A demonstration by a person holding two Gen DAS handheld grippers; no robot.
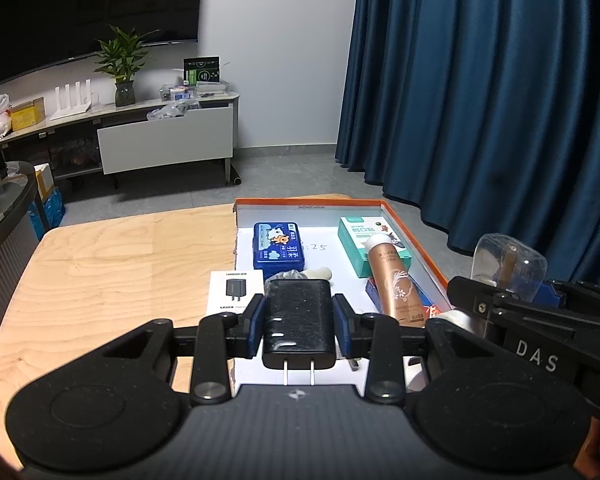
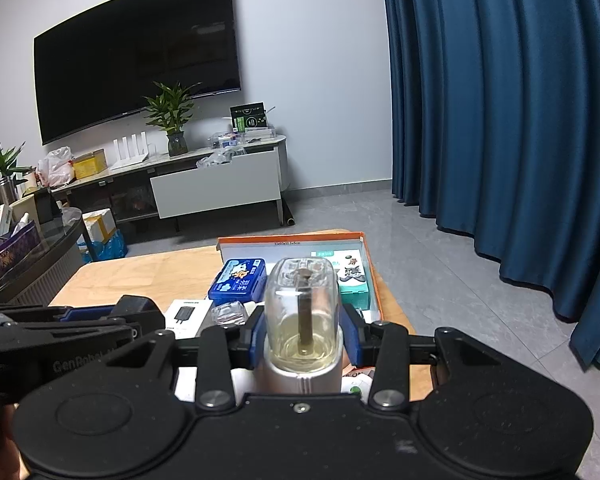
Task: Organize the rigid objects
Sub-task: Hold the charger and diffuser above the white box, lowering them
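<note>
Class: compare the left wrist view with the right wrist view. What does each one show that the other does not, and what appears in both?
Only the left wrist view: the left gripper shut on a black charger, and a copper-coloured bottle lying in the tray.

Only the right wrist view: the right gripper shut on a clear-capped bottle, seen close.

Both: the orange-rimmed tray, blue tin, teal box, white charger box.

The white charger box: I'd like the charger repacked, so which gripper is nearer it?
Left. The left gripper, holding the black charger, is right over the white box; the right gripper, holding a clear bottle, is off to that box's right.
</note>
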